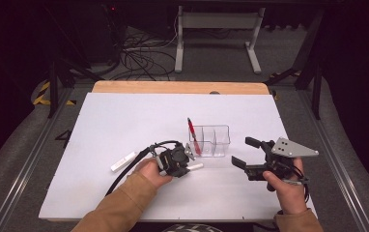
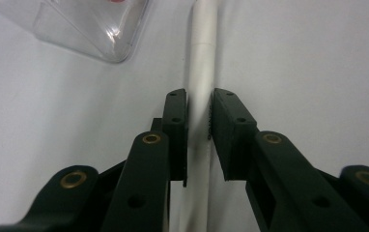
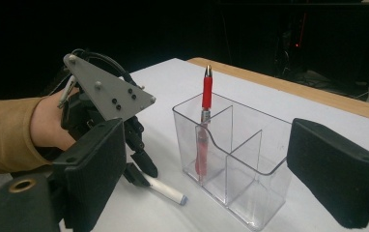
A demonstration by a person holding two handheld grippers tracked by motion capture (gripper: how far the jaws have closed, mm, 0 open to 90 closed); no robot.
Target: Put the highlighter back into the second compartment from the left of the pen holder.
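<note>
From above, a clear plastic three-compartment organizer [image 1: 211,140] on the white surface [image 1: 124,121] holds a red pen [image 1: 192,135] in its left compartment. The left gripper [image 2: 199,125] pinches a smooth white marker [image 2: 202,53] lying on the surface. The right gripper [image 3: 211,174] has its ribbed jaws spread wide, facing the organizer [image 3: 250,159]

**White worktop with 3 things on it**

The worktop [image 1: 124,121] has a white surface, with a strip of bare wood along its far edge. A clear plastic organiser [image 1: 216,141] with 3 compartments stands near the middle. A white marker [image 1: 123,161] lies well to its left, apart from everything else. A second white marker [image 1: 195,166] lies just in front of the organiser's left end, flat on the surface, between the jaws of the left claw [image 1: 188,155]
</note>
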